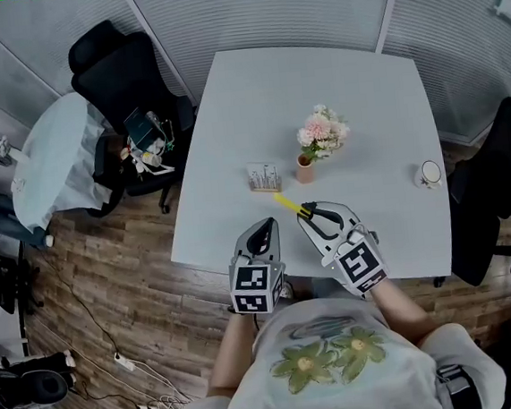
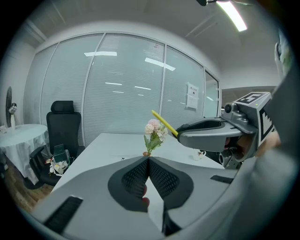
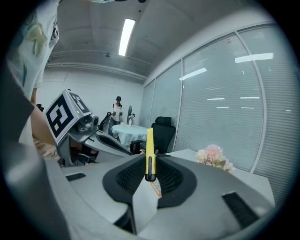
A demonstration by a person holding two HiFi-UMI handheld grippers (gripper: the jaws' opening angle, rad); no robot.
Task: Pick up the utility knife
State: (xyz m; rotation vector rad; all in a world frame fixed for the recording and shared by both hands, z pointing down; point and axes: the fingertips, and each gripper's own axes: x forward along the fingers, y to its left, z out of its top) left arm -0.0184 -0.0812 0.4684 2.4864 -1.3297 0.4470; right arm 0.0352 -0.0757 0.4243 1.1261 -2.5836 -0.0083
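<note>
**Knife held by its tail, clear of the table**

The right gripper [image 1: 316, 212] has its jaws clamped on the dark rear end of the yellow knife [image 3: 149, 149], which pokes out ahead above the table [image 1: 316, 85]. The left gripper [image 2: 148, 161] has its jaws together on nothing. The knife looks light, stiff and slick. Pinched this far back it may pivot, so a mid-body hold seems surer
</note>
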